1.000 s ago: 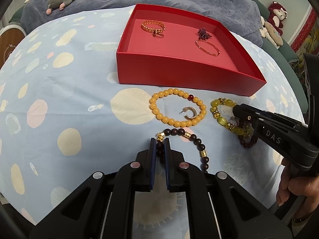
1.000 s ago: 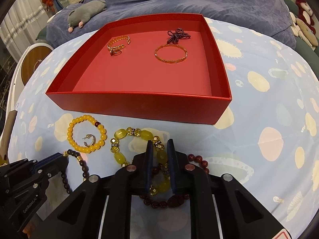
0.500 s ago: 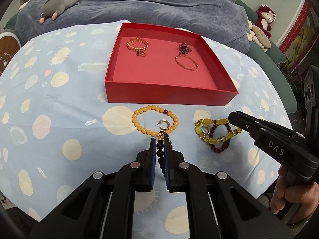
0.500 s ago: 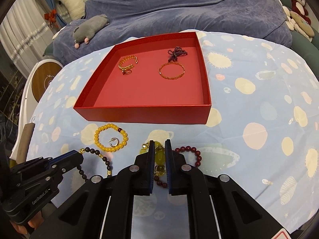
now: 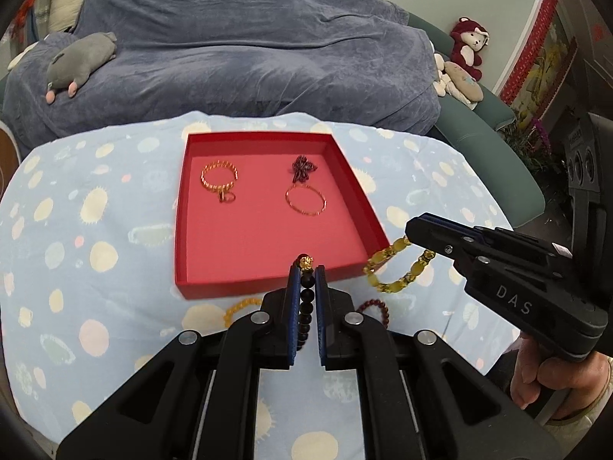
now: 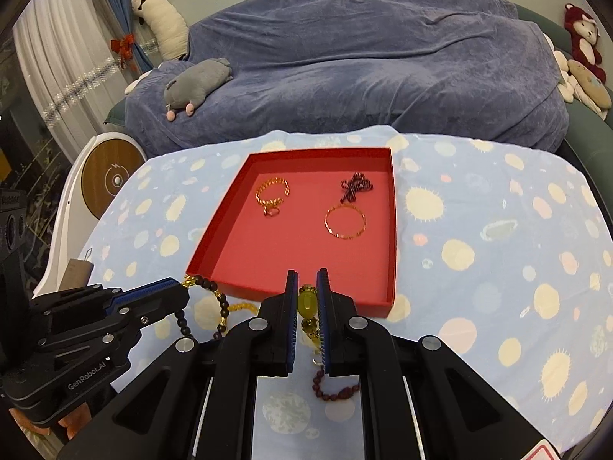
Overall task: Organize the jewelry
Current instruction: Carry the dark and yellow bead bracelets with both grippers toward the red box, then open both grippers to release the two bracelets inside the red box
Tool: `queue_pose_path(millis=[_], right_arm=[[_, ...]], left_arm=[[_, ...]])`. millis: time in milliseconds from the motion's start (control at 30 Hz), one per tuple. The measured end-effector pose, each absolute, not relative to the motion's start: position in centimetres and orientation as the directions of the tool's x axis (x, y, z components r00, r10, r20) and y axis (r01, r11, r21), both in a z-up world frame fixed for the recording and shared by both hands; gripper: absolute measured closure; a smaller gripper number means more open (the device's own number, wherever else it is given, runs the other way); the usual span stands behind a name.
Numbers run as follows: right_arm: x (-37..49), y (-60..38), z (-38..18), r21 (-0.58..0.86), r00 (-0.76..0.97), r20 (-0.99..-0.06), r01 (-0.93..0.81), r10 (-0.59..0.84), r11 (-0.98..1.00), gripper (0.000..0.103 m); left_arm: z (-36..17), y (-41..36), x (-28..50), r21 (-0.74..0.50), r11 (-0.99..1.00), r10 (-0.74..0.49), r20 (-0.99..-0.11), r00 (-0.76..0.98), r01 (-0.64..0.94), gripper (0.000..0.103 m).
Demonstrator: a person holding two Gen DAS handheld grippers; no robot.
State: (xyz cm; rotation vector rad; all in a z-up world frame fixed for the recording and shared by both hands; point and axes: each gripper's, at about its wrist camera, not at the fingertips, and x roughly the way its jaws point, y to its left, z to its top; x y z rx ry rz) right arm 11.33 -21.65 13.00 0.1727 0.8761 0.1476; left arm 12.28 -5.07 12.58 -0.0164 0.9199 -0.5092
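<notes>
A red tray (image 5: 184, 230) (image 6: 390, 230) lies on the spotted blue cloth and holds a gold chain bracelet (image 5: 219, 181), a thin gold bangle (image 5: 305, 200) and a dark purple chain (image 5: 303, 165). My left gripper (image 5: 306, 274) is shut on a dark bead bracelet (image 5: 306, 299) and holds it in the air near the tray's front wall. My right gripper (image 6: 306, 280) is shut on a yellow bead bracelet (image 6: 307, 304), which also shows hanging in the left wrist view (image 5: 390, 272). An orange bead bracelet (image 5: 241, 306) and a dark red bead bracelet (image 6: 337, 391) lie on the cloth.
A bed under a blue-grey blanket (image 5: 249, 50) stands behind the table, with a grey plush toy (image 5: 80, 63) on it. Plush toys (image 5: 465, 50) sit at the right. A white round object with a wooden disc (image 6: 111, 180) stands at the left.
Both grippers have risen from the cloth and moved toward the tray, the left with the dark bead bracelet, the right with the yellow one. The dark red bracelet stays on the cloth.
</notes>
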Motion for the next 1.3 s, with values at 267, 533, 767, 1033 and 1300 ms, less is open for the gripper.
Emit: queue_pose_path(millis=[267, 533, 767, 1033, 1300], right_arm=[[17.3, -20.7, 13.1, 0.225, 0.637, -0.739, -0.074, 0.220, 0.972, 0.094], [20.9, -21.0, 6.4, 0.301, 0.543, -0.801, 0.000, 0.253, 0.954, 0.094], [21.7, -22.0, 2.4, 0.254, 0.489, -0.849, 0.045, 0.201, 0.966, 0.094], [21.8, -22.3, 1.6, 0.169, 0.490, -0.862, 0.032, 0.132, 0.985, 0.094], [21.0, -22.7, 3.1, 0.123, 0.553, -0.830, 0.057, 0.072, 0.991, 0.070]], left_arm=[[12.4, -5.6, 18.8, -0.283, 0.877, -0.458, -0.738, 0.495, 0.389, 0.095], [7.0, -5.1, 23.1, -0.304, 0.891, -0.433, -0.792, 0.431, 0.337, 0.095], [3.0, -3.8, 24.2, -0.263, 0.919, -0.370, -0.832, 0.413, 0.293, 0.095], [1.9, -2.8, 24.8, -0.182, 0.947, -0.288, -0.845, 0.451, 0.263, 0.095], [3.3, -2.5, 24.2, -0.106, 0.970, -0.211, -0.810, 0.547, 0.217, 0.061]])
